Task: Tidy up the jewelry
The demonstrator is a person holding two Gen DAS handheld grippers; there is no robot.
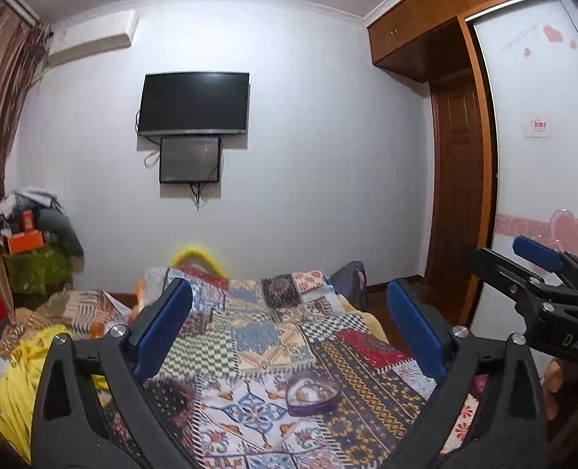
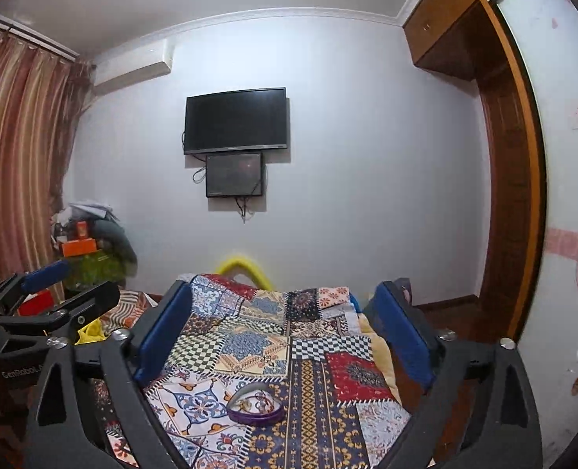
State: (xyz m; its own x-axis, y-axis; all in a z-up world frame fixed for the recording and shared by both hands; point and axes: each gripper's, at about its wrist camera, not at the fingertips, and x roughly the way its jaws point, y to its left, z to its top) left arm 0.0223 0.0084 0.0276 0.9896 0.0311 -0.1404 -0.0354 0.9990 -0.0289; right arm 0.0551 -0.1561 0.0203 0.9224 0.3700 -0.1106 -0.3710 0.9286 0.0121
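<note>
Bed quilt (image 1: 273, 336): jewelry box (image 1: 313, 392) btwn left hand-held gripper (image 1: 289, 324) fingers.

Left tool (image 1: 289, 336) and right tool (image 2: 285, 336) hover level (fingers spread wide).

Dim, even indoor light of perhaps overhead origin; strong fisheye bending with dark vignetted corners and soft, slightly blurred detail.

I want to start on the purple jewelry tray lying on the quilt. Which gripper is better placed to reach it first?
Right, by a small margin. The purple tray sits almost centred between the open right gripper. For the open left gripper, the tray lies slightly right of centre. Both hover above the quilt, empty.
</note>
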